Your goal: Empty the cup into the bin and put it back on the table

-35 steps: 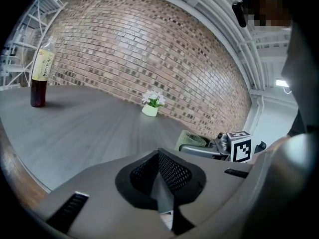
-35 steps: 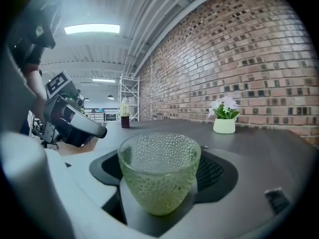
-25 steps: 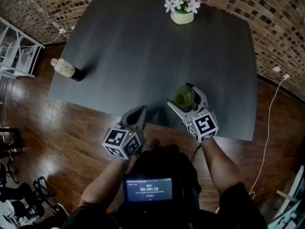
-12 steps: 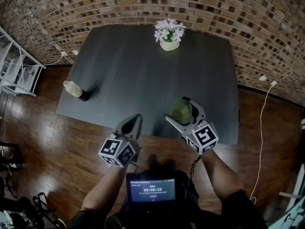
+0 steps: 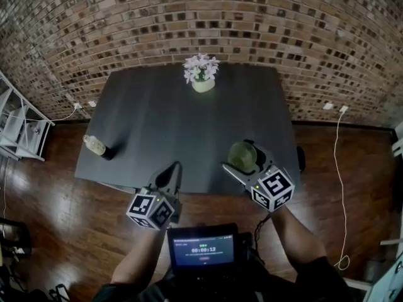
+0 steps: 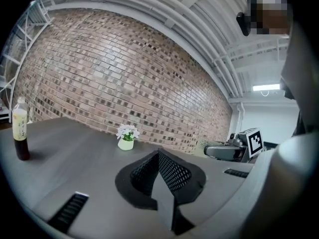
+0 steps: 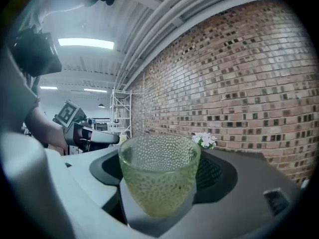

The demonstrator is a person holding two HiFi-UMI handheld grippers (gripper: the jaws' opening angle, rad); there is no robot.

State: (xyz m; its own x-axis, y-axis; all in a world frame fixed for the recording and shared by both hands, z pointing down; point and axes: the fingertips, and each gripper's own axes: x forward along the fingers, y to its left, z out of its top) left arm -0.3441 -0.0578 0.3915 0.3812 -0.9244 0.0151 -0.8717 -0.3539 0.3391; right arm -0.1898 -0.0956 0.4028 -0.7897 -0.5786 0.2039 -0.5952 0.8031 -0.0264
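Your right gripper (image 5: 241, 159) was clamped on the green dimpled glass cup (image 7: 157, 176), one jaw on each side of it. You held the cup upright, and from your head it showed over the near right corner of the dark grey rectangular table (image 5: 189, 124). Your left gripper (image 5: 174, 168) had its jaws pressed together with nothing between them, and its tips sat at the table's near edge, left of the cup. On the table's far edge stood a small white pot of pale flowers (image 5: 202, 83). At its left edge stood an upright clear bottle with dark liquid (image 6: 20, 133). Behind the table rose a brick wall (image 5: 252, 24).
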